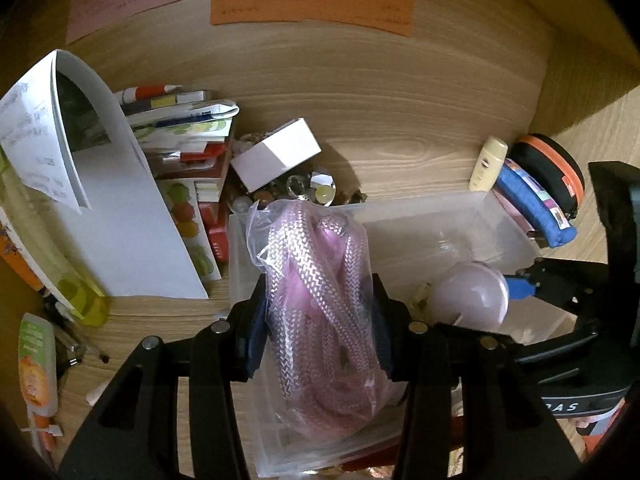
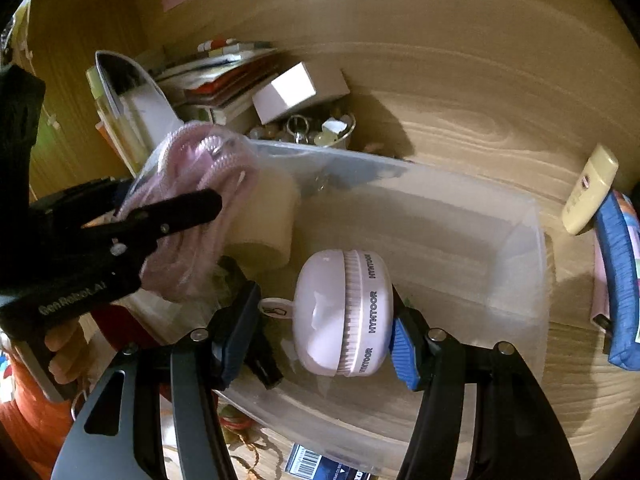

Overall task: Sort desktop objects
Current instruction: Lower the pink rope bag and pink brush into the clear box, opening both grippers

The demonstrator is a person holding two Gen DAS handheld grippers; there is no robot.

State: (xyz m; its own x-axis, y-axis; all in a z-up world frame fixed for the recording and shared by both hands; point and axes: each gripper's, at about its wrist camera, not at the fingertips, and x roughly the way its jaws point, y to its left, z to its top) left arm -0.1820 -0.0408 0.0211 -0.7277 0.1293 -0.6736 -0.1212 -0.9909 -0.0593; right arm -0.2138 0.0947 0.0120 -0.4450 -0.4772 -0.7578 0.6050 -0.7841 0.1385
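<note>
My left gripper [image 1: 320, 316] is shut on a clear bag of pink braided cable [image 1: 320, 304] and holds it over the left part of a clear plastic bin [image 1: 460, 216]. The bag also shows in the right wrist view [image 2: 192, 208]. My right gripper [image 2: 320, 320] holds a round pale pink brush [image 2: 340, 312] marked HYNTOOR above the bin [image 2: 500, 240]; the right pad touches it, and a gap shows at the left pad. The brush also shows in the left wrist view [image 1: 470, 294]. A cream roll [image 2: 264, 216] lies inside the bin.
A white box [image 1: 276, 154] rests on a bowl of trinkets [image 1: 316, 190] behind the bin. Books and papers [image 1: 120, 208] are stacked at left. A cream tube [image 1: 488, 164], a blue pouch [image 1: 532, 208] and an orange-rimmed case [image 1: 556, 168] lie at right.
</note>
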